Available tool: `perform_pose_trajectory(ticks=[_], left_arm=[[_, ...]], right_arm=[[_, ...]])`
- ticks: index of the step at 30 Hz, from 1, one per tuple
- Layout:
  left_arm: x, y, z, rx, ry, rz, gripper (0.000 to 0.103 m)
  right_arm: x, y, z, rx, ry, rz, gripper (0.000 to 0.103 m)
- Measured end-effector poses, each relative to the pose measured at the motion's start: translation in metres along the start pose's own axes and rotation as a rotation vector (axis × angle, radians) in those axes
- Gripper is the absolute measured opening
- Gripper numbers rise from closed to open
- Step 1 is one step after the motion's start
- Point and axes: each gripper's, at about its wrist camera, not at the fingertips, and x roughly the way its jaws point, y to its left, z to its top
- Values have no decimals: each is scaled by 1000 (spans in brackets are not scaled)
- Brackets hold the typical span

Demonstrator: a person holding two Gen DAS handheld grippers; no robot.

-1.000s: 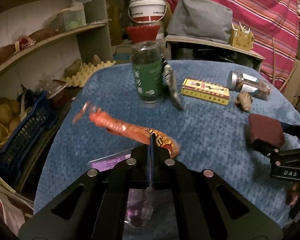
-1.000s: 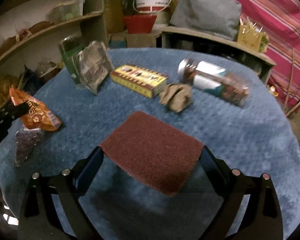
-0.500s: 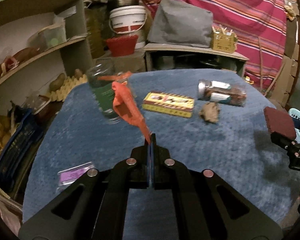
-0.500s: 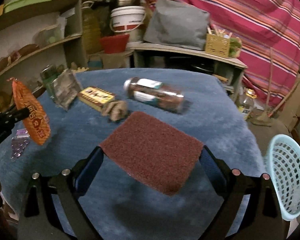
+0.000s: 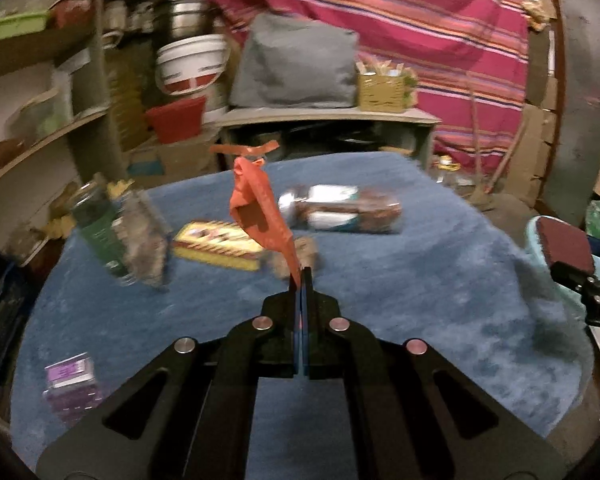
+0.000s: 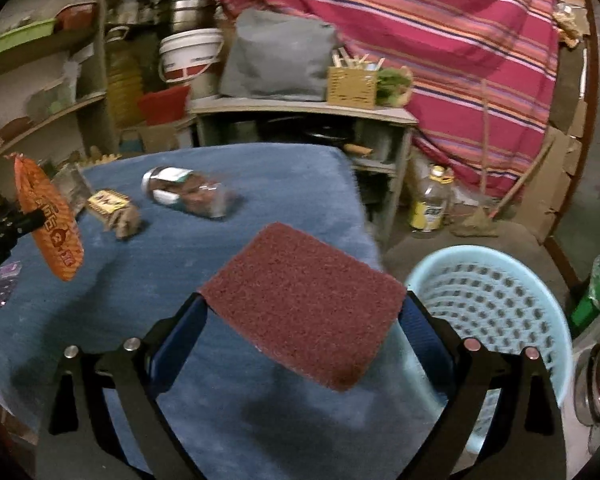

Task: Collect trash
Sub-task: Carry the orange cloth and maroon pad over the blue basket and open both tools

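My left gripper [image 5: 301, 276] is shut on an orange snack wrapper [image 5: 260, 208], which hangs in the air above the blue table [image 5: 400, 280]; the same wrapper [image 6: 50, 224] shows at the left of the right wrist view. My right gripper [image 6: 300, 308] is shut on a dark red scouring pad [image 6: 306, 300], held wide between the blue pads over the table's right edge. A light blue plastic basket [image 6: 500, 304] stands on the floor just right of the table, below the pad. The pad [image 5: 564, 248] also appears at the right of the left wrist view.
On the table lie a jar on its side [image 6: 188, 194], a yellow box [image 5: 216, 246], a crumpled brown scrap [image 6: 126, 222], a green jar with a silvery packet [image 5: 116, 232] and a purple packet [image 5: 70, 376]. Shelves stand left, a bench and striped cloth behind.
Both grippers have swung to the right across the table with their loads. The wrapper has lifted off the cloth and now hangs up. The basket has come into the right wrist view.
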Motion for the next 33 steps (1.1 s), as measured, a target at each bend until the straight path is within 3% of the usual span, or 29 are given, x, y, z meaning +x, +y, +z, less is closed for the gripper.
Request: perform_pose_trajectory(ticks=[10,18,28,33], left_arm=[[19,-127,30,102,-49,-169,0],[43,-238,28,209,-39,-288,0],[64,-317,30,260,5,-413,0],[72,-341,30,271,49,-464,0]], right_arm=[[-13,-116,-12,101,-3,-142,94],[-12,-170,-25,149,32,-196,94],[-19,-231,-51,264,47,-250,94],[-22,-243,-60,292,49,-267,94]])
